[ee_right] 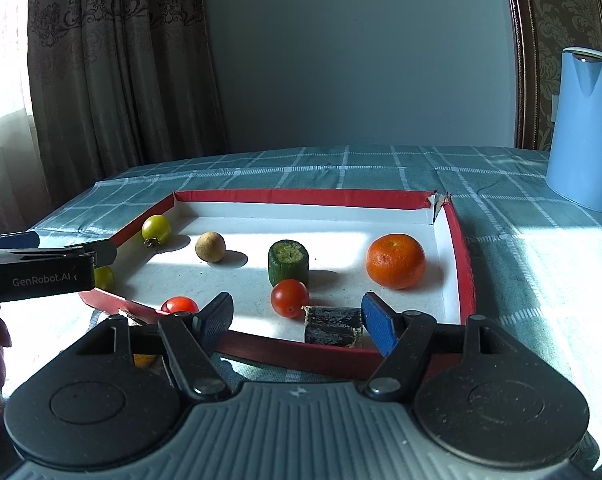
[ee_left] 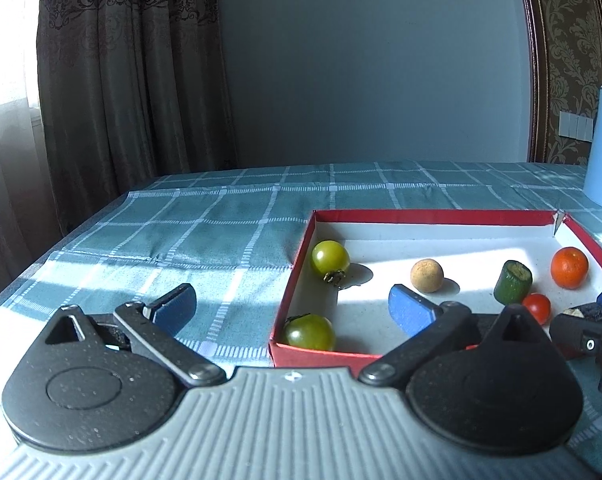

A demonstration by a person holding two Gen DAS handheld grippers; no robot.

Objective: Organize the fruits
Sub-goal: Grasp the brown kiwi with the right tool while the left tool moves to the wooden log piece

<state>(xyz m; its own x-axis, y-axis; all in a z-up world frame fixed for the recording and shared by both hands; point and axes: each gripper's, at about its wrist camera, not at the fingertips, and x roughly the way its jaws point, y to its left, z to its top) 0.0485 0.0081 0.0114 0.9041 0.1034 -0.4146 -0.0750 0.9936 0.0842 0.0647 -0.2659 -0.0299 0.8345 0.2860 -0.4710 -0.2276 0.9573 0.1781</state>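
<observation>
A red box with a white floor (ee_right: 457, 240) (ee_left: 421, 216) holds two green tomatoes (ee_left: 330, 258) (ee_left: 309, 332), a tan round fruit (ee_right: 210, 246), a cucumber piece (ee_right: 288, 262), an orange (ee_right: 396, 261), two red tomatoes (ee_right: 289, 298) (ee_right: 179, 305) and a dark chunk (ee_right: 333, 326). My left gripper (ee_left: 293, 310) is open and empty, straddling the box's near left corner. My right gripper (ee_right: 297, 320) is open at the box's near edge, with the dark chunk between its fingers, untouched as far as I can tell.
A blue kettle (ee_right: 585, 128) stands on the checked tablecloth (ee_left: 205, 216) at the right back. Curtains hang at the left, past the table's edge. Something orange (ee_right: 145, 360) lies outside the box under my right gripper's left finger.
</observation>
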